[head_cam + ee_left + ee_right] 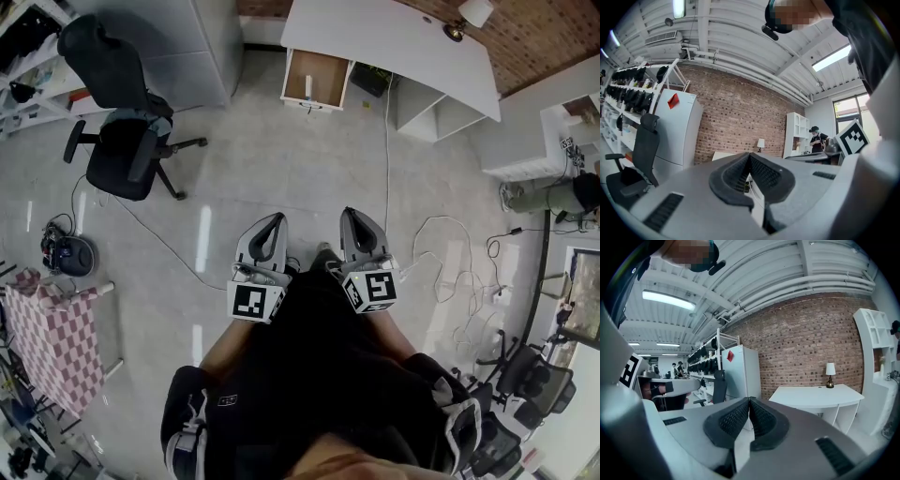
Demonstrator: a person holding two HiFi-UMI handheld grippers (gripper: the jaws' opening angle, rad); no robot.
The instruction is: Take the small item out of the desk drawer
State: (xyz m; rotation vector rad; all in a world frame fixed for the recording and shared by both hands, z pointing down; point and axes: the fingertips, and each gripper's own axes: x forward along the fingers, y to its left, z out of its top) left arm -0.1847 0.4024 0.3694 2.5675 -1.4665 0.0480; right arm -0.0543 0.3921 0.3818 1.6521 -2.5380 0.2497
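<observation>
A white desk [403, 37] stands at the far side of the room in the head view. Its wooden drawer [314, 78] is pulled open, and a small white upright item [308, 86] stands inside it. My left gripper [273, 222] and right gripper [353, 215] are held side by side in front of my body, far short of the desk. Both point toward it, shut and holding nothing. The left gripper [749, 156] shows its pads pressed together, with the desk [723, 155] small behind them. The right gripper [749, 401] is likewise shut, in front of the desk [818, 396] and its lamp [829, 369].
A black office chair [127, 141] stands at the left, beside a white cabinet [192, 42]. A checkered-cloth table [52, 337] is at the near left. Cables [450, 262] trail over the floor at the right. A person [816, 139] stands by white shelves.
</observation>
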